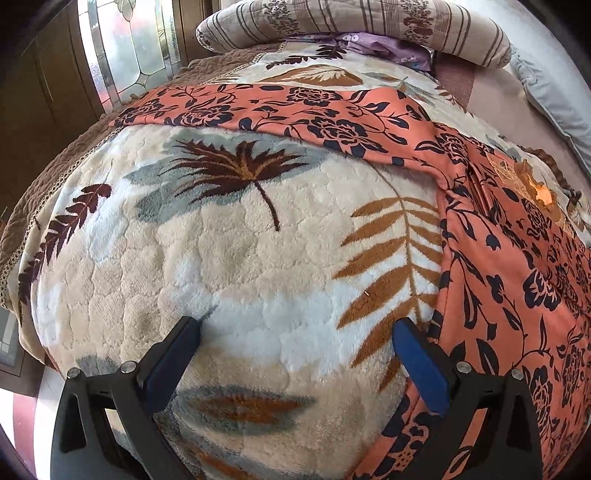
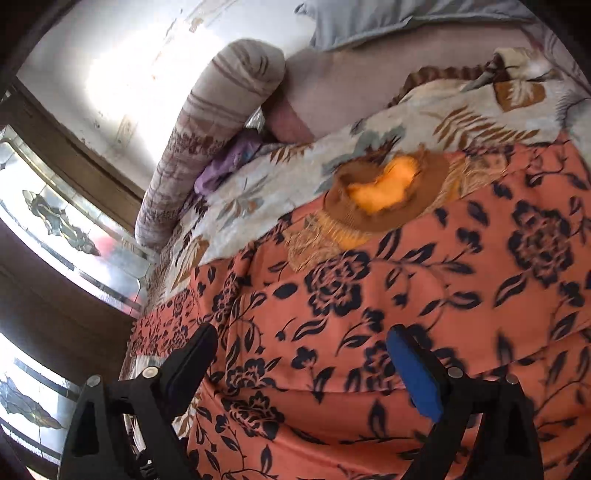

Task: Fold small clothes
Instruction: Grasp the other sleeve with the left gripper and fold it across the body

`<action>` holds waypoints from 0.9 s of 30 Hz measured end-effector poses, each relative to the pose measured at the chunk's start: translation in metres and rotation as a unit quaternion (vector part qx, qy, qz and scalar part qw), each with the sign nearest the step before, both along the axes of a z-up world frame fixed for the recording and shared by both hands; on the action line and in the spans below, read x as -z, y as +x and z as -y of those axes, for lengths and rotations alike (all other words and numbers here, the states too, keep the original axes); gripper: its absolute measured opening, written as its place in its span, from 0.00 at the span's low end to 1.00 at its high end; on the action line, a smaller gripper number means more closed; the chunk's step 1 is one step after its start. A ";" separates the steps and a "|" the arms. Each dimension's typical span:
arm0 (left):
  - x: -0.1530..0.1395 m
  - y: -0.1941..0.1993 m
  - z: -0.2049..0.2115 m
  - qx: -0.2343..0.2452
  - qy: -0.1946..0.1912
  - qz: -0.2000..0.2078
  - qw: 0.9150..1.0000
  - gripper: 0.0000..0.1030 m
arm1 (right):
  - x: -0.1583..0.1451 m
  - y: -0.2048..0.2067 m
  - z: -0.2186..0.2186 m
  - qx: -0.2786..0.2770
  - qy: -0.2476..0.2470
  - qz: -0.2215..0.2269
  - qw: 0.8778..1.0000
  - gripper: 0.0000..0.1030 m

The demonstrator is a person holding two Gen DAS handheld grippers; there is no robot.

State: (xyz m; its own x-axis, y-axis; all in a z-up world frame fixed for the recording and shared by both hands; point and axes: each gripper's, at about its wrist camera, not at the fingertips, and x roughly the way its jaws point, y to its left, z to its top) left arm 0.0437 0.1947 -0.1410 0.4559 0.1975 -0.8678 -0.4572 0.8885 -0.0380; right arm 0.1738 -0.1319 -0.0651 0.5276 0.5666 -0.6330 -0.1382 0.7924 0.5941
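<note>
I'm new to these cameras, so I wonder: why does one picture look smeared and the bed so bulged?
Left wrist view: sharp, but the fisheye lens bulges the leaf-print blanket like a dome. Right wrist view: the orange floral garment is smeared, probably motion blur, and the white wall is washed out by glare.

Leaf-print fleece blanket [image 1: 229, 236], striped bolster [image 1: 354, 26], stained-glass window [image 1: 125, 48] behind.

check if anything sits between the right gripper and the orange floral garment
Nothing visible does. The right gripper is open directly over the orange floral garment, only air between. A brown and yellow item lies at the garment's far edge, beyond the gripper.
</note>
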 end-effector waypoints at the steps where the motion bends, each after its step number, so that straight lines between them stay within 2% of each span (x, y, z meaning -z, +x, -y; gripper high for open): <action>1: 0.001 0.000 0.000 0.004 0.000 0.001 1.000 1.00 | -0.005 0.004 0.017 0.016 0.000 0.006 1.000 0.92; 3: 0.000 -0.001 -0.004 0.008 -0.008 0.004 1.000 1.00 | -0.011 0.025 0.042 0.045 0.003 0.008 0.999 0.92; 5: -0.002 -0.001 -0.005 0.016 -0.011 -0.001 1.000 1.00 | 0.006 0.036 0.069 0.081 -0.001 -0.005 0.997 0.92; 6: -0.005 -0.002 -0.005 0.017 -0.012 -0.003 1.000 1.00 | 0.026 0.044 0.080 0.097 -0.007 -0.045 0.994 0.92; 7: -0.011 -0.002 -0.004 0.013 -0.015 0.005 1.000 1.00 | 0.054 0.054 0.090 0.095 -0.002 -0.118 0.988 0.91; 8: -0.022 -0.004 -0.002 0.013 -0.015 0.023 1.000 1.00 | 0.056 0.051 0.097 0.087 0.014 -0.100 0.991 0.89; 11: -0.061 0.009 0.024 0.063 -0.019 0.081 0.995 1.00 | 0.025 0.047 0.109 0.047 0.048 -0.046 0.997 0.89; 13: -0.080 0.033 0.052 0.117 -0.046 0.106 0.986 1.00 | 0.004 0.047 0.133 0.062 0.031 -0.006 0.998 0.89; 15: -0.091 0.061 0.086 0.173 -0.063 0.119 0.976 1.00 | -0.001 0.057 0.165 0.087 0.027 0.003 0.996 0.89; 16: -0.093 0.076 0.105 0.197 -0.063 0.123 0.971 1.00 | 0.000 0.064 0.185 0.111 0.006 0.002 0.994 0.89; 17: -0.091 0.091 0.122 0.222 -0.066 0.126 0.964 1.00 | 0.005 0.073 0.203 0.136 -0.016 -0.008 0.991 0.89; 18: -0.087 0.106 0.138 0.245 -0.071 0.123 0.959 1.00 | 0.014 0.084 0.217 0.148 -0.018 -0.021 0.989 0.89; 19: -0.082 0.120 0.152 0.257 -0.070 0.116 0.957 1.00 | 0.026 0.096 0.229 0.150 -0.013 -0.043 0.988 0.83; 20: -0.075 0.132 0.163 0.267 -0.072 0.110 0.955 1.00 | 0.039 0.108 0.237 0.149 -0.017 -0.069 0.986 0.69; 21: -0.068 0.144 0.169 0.275 -0.073 0.106 0.953 1.00 | 0.049 0.118 0.240 0.143 -0.019 -0.086 0.986 0.67; 23: -0.052 0.164 0.176 0.267 -0.055 0.089 0.958 1.00 | 0.061 0.136 0.235 0.117 -0.028 -0.092 0.988 0.52; 24: -0.043 0.170 0.177 0.265 -0.055 0.081 0.959 1.00 | 0.065 0.143 0.232 0.108 -0.031 -0.091 0.989 0.47; 25: -0.033 0.178 0.177 0.261 -0.056 0.068 0.961 1.00 | 0.068 0.150 0.227 0.100 -0.035 -0.093 0.990 0.38; 27: -0.010 0.193 0.175 0.238 -0.039 0.020 0.970 1.00 | 0.076 0.164 0.220 0.109 -0.089 -0.105 0.985 0.30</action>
State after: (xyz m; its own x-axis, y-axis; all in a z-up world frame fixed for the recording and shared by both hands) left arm 0.2364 0.0197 -0.1306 0.5137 -0.1097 -0.8509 0.0069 0.9923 -0.1238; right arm 0.3375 -0.3521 -0.1407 0.4722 0.3250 -0.8194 0.1578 0.8833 0.4414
